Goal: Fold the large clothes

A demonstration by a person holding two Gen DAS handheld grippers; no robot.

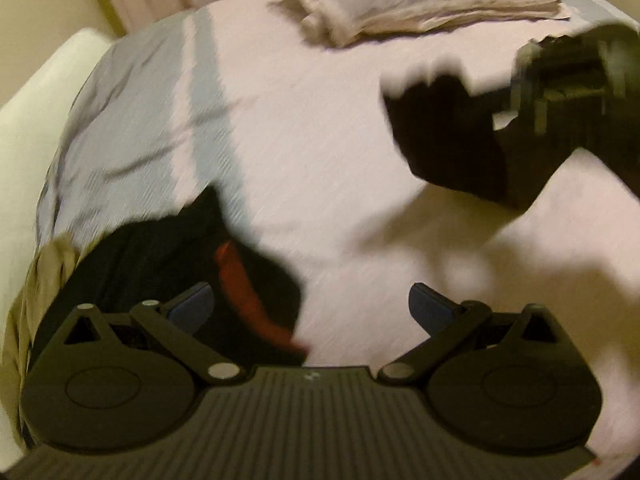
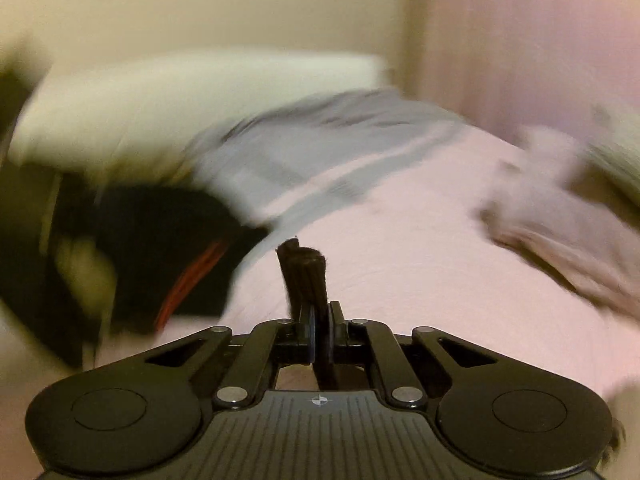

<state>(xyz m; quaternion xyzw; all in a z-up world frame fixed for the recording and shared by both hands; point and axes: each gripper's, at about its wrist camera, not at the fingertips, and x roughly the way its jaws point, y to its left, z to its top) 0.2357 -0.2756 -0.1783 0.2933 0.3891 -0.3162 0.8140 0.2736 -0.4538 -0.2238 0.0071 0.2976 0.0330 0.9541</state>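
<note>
A black garment with a red stripe (image 1: 160,256) lies bunched on the bed at the lower left of the left wrist view, partly under my left gripper (image 1: 310,308). That gripper is open, its blue pads (image 1: 192,308) wide apart with nothing between them. My right gripper (image 2: 320,320) is shut on a ribbed black cloth edge (image 2: 304,276) that sticks up from its jaws. In the left wrist view, the right gripper (image 1: 528,92) hangs above the bed with black cloth (image 1: 452,136) dangling from it. The red-striped garment (image 2: 180,256) shows blurred at the left of the right wrist view.
The bed carries a pink sheet (image 1: 320,140) with a grey striped cover (image 1: 120,120) toward a white pillow (image 1: 36,100). A folded pile of grey and beige clothes (image 1: 420,4) lies at the far side, also blurred at right (image 2: 560,232). Both views are motion-blurred.
</note>
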